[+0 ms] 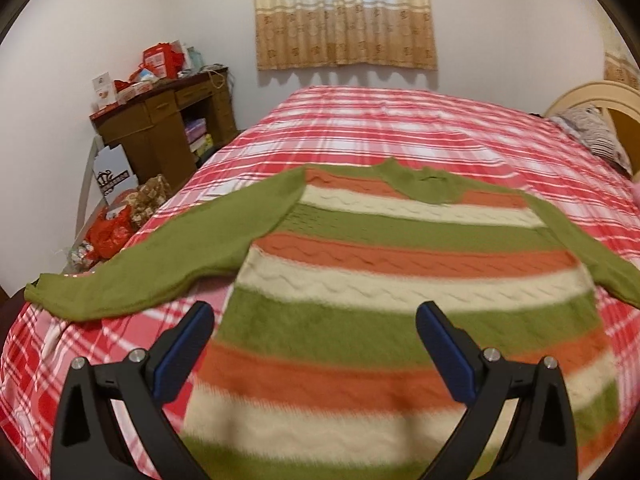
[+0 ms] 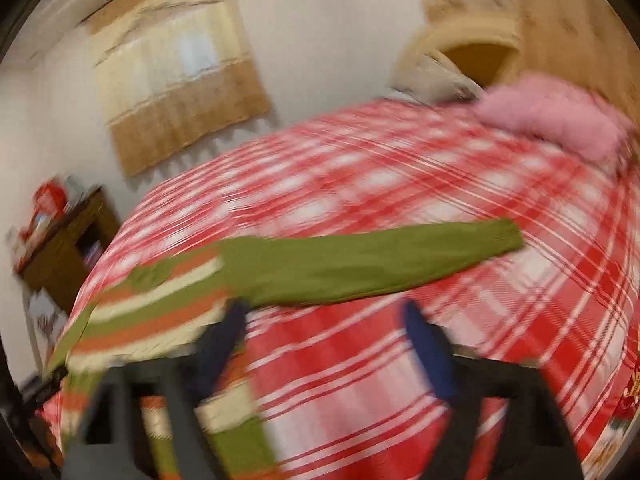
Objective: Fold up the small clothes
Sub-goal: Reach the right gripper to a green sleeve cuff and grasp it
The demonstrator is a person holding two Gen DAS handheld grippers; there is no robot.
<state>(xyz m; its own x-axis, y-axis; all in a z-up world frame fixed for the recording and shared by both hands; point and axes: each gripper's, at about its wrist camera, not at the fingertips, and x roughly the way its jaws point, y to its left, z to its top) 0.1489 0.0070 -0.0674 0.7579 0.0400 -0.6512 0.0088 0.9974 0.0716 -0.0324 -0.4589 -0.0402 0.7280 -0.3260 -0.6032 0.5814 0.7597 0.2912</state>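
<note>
Sweater [image 1: 400,280], knitted w/ green, orange and cream stripes plus plain green sleeves, lies flat on the red-and-white plaid bedspread [image 1: 400,128], neck end away from the cameras, hem nearest. Its left sleeve runs out toward the bed's left edge, cuff almost at the edge; right sleeve [image 2: 360,264] stretches sideways across the plaid in the right wrist view.

Left gripper [image 1: 316,344], black w/ blue pads, hangs over the sweater's lower body. Jaws wide apart, nothing between them, pads not touching the knit as far as I can tell.

Right gripper [image 2: 324,344] sits over bare bedspread just beside the sweater's right side, below the outstretched sleeve. That view is badly motion-blurred. Jaws apart, only plaid showing in the gap, nothing gripped; left finger overlaps the sweater's edge in the pic but contact can't be told.

Bkgd: brown wooden desk [image 1: 160,128] w/ red boxes piled on top, by the left wall; beige patterned curtain [image 1: 344,12] on the far wall; cream headboard [image 1: 592,100] at right w/ a patterned pillow [image 1: 596,136]; fluffy pink item [image 2: 552,116] near the head end.
</note>
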